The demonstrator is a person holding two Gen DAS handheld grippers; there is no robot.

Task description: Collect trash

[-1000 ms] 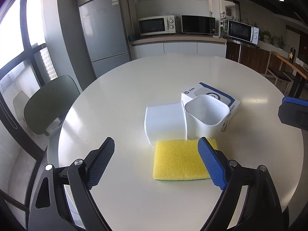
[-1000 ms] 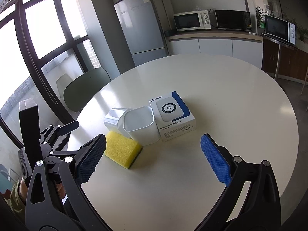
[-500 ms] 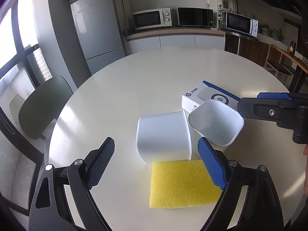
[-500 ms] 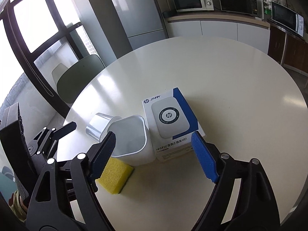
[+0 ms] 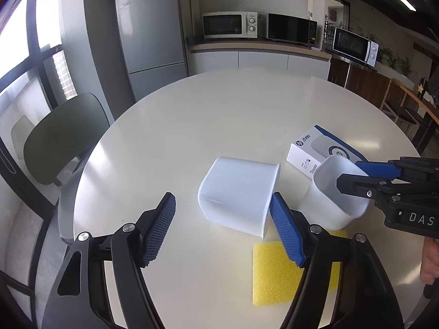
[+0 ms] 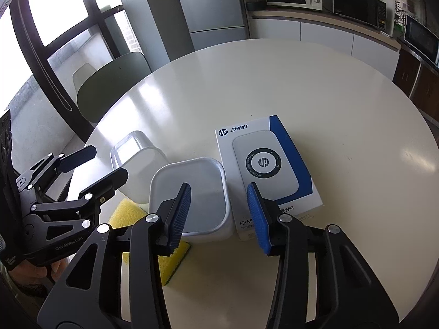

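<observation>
On the round cream table [image 6: 343, 87], two white plastic bins sit side by side with a yellow sponge [image 5: 274, 277] lying flat just in front of them. One white bin [image 5: 238, 192] lies tipped on its side, its mouth turned toward its neighbour and its closed bottom facing the other way; what, if anything, is inside cannot be seen. The upright white bin [image 6: 192, 192] stands just beside it, its open top showing a bare, pale interior with nothing in it. A white and blue HP box [image 6: 263, 164] lies flat just beside the upright bin, on the side away from the tipped one. The left gripper [image 5: 222, 230] has just been closing but its jaws stand fairly wide around the near end of the tipped bin, one blue pad at the bin's rim edge and the other clear of its wall. The right gripper [image 6: 219, 213] has just been closing as well; its jaws are narrowed and straddle the upright bin's wall nearest the box, one pad inside the bin and one outside, with gaps visible on both sides. A green chair [image 5: 63, 139] stands at the table's far edge.
</observation>
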